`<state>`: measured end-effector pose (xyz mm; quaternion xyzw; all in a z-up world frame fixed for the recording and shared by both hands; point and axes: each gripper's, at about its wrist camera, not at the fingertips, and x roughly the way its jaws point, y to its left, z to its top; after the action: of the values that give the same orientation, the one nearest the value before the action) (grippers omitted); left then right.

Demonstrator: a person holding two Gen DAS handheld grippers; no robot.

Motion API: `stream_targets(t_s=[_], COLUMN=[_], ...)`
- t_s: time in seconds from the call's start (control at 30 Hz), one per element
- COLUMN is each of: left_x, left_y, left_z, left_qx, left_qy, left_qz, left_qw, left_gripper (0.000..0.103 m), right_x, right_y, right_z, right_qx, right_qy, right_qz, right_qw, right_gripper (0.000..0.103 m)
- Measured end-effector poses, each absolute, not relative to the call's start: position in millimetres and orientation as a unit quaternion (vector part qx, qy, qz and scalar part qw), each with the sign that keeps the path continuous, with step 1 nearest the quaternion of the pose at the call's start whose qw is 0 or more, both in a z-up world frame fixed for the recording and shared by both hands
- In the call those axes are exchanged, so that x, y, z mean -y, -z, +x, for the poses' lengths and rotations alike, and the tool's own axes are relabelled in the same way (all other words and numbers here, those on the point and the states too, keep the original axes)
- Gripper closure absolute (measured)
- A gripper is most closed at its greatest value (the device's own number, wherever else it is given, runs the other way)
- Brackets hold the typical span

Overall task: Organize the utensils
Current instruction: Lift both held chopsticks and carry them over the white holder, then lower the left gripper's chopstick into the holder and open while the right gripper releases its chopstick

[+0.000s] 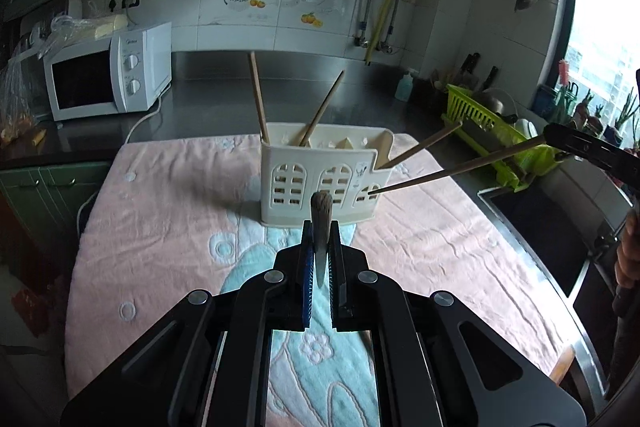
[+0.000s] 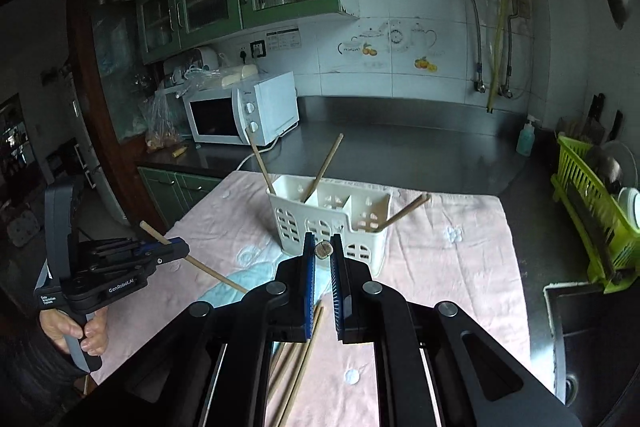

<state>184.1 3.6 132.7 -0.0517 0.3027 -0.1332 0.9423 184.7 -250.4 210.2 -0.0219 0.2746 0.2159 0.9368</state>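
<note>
A cream utensil holder [image 1: 320, 183] [image 2: 330, 223] stands on a pink and blue towel [image 1: 168, 211], with three wooden chopsticks [image 1: 258, 95] leaning in its compartments. My left gripper [image 1: 321, 227] [image 2: 176, 251] is shut on a chopstick [image 1: 321, 211] [image 2: 216, 273] in front of the holder. My right gripper [image 2: 322, 247] [image 1: 560, 137] is shut on another chopstick [image 2: 324, 250] [image 1: 460, 167], whose far tip touches the holder's right front wall. Several loose chopsticks [image 2: 300, 359] lie on the towel under my right gripper.
A white microwave [image 1: 108, 71] sits at the back left of the steel counter [image 1: 360, 99]. A green dish rack [image 1: 492, 135] and a sink [image 1: 552, 227] are on the right. A soap bottle [image 2: 526, 139] stands by the wall.
</note>
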Motion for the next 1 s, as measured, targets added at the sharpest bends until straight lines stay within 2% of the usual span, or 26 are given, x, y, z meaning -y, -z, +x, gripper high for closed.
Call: stream_targets(t_s=[0.2, 0.47, 0.67, 1.0], left_x=[-1.9, -3.2, -4.2, -1.7], left_y=[-192.1, -244.6, -244.7, -205.6], left_z=[200.8, 241.7, 283.2, 344.5], left_qx=[-0.247, -0.193, -0.199, -0.273], left_qy=[0.137, 0.1, 0.08, 0.067], left_qz=[-0.039, -0.033, -0.037, -0.036], left_qw=[0.958, 0.976, 0.976, 0.959], left_gripper=[0.098, 0.098, 0.098, 0.098], right_x=[256.2, 251.7, 247.6, 233.3], right_y=[-237.8, -228.4, -217.5, -196.7], right_z=[214.5, 258.6, 283.1, 312.8], right_qx=[-0.278, -0.309, -0.329, -0.37], right_qy=[-0.19, -0.165, -0.162, -0.165], right_qz=[-0.046, -0.074, -0.08, -0.089], right_qw=[0.941, 0.934, 0.927, 0.91], right_gripper=[0.096, 0.096, 0.096, 0.096])
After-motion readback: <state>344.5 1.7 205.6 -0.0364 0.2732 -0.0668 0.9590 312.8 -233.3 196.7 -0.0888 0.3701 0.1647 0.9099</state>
